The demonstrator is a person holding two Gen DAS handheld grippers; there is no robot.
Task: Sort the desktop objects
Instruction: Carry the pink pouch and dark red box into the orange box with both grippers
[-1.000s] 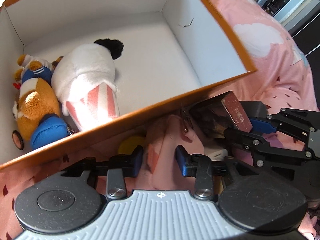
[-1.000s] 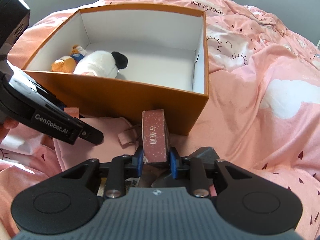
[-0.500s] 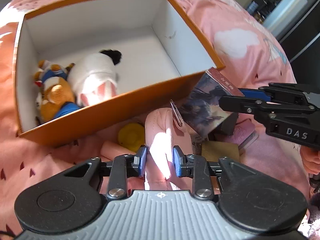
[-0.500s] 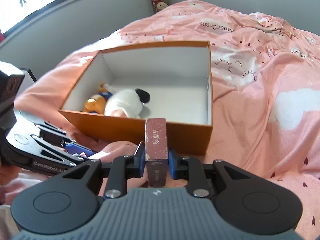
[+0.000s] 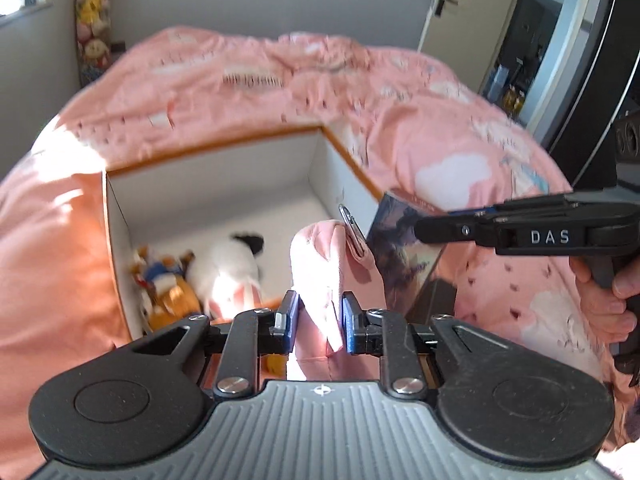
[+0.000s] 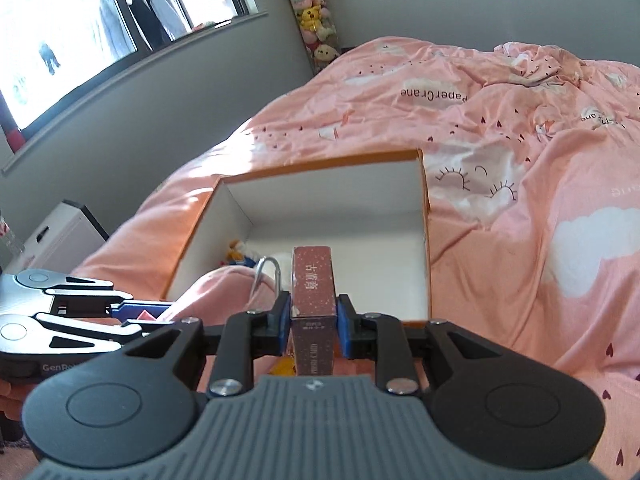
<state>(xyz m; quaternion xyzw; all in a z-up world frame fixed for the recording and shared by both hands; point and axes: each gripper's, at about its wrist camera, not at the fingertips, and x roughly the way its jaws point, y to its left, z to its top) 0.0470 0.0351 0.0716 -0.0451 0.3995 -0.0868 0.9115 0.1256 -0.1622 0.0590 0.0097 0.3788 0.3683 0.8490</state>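
Open orange cardboard box [image 6: 426, 216] sits on the pink-quilted bed [image 6: 520, 160]; two plush toys [image 5: 200, 276] lie in its left corner.

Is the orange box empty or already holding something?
Not empty. The orange box holds a white plush and an orange-and-blue plush against its left wall; the rest of its white floor is bare.

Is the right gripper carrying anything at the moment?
Yes, the right gripper is shut on a tall maroon cardboard box with white printed characters, held upright in front of the open orange storage box.
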